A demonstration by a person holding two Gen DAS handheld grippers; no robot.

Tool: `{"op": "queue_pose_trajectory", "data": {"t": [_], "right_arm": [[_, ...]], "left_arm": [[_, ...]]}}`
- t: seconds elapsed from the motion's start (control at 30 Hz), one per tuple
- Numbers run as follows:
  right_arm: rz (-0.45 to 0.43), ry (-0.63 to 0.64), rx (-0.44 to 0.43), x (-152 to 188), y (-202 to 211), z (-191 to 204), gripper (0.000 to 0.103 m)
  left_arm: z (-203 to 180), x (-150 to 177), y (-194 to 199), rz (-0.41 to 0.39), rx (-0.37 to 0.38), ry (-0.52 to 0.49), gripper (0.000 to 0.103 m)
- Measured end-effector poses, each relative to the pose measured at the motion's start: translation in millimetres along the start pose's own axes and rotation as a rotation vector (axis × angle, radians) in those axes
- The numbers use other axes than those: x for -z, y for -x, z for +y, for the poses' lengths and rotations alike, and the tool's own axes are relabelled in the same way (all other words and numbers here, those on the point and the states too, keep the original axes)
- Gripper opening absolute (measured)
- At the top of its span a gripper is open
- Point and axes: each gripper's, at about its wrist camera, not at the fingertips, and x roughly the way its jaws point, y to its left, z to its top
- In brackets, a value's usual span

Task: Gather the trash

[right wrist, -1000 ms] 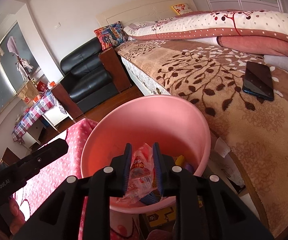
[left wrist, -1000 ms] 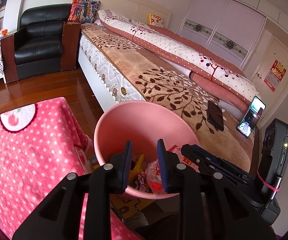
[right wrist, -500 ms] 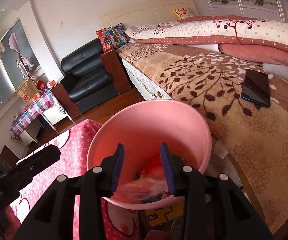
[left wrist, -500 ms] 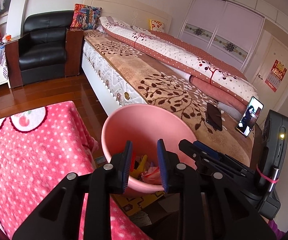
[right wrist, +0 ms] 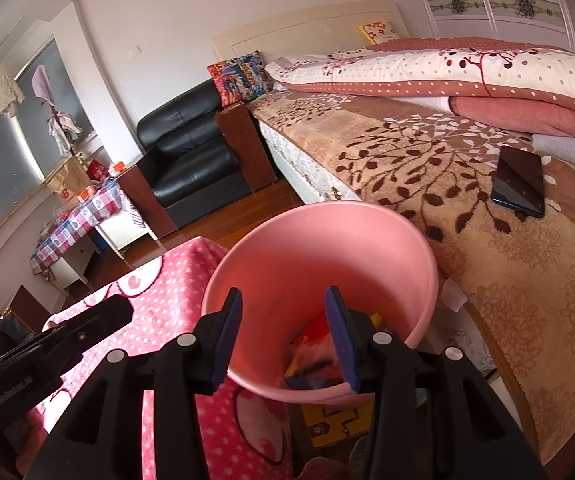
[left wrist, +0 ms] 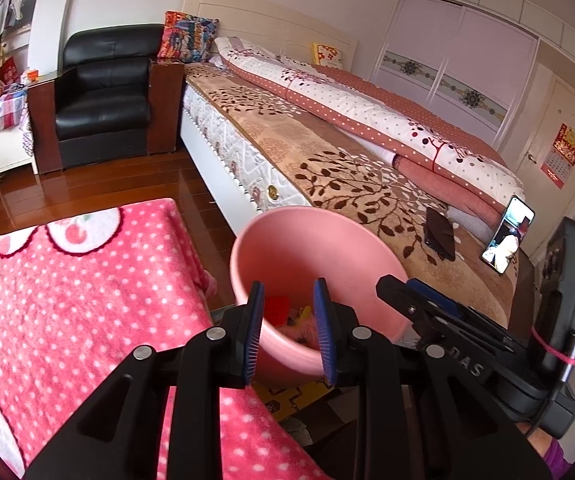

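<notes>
A pink trash bin (left wrist: 311, 240) stands between the bed and the table; it also shows in the right wrist view (right wrist: 319, 248). Colourful wrappers (right wrist: 315, 350) lie at its bottom, also glimpsed in the left wrist view (left wrist: 287, 316). My left gripper (left wrist: 289, 306) is open and empty, above the bin's near rim. My right gripper (right wrist: 283, 320) is open wide and empty over the bin mouth. The right gripper also shows in the left wrist view (left wrist: 415, 300).
A table with a pink polka-dot cloth (left wrist: 67, 300) is at the left. A bed (left wrist: 327, 152) with two phones (left wrist: 439, 234) is at the right. A black armchair (left wrist: 103, 88) stands behind on the wooden floor.
My right gripper opened and dropped the wrapper into the bin. Both grippers have pulled back and up from the bin.
</notes>
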Motion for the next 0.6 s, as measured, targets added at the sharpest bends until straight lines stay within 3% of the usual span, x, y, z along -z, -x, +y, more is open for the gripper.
{"op": "queue_pose_trajectory", "data": {"t": [0.3,0.6], "right_arm": [[0.006,0.051,-0.093,19,15,34,0.051],[0.007,0.087,-0.130,35,30,61,0.056]], "left_arm": [[12,11,22,-0.045,-0.103,-0.001,0.025],[16,19,48,-0.105,-0.192,-0.035,0.025]]}}
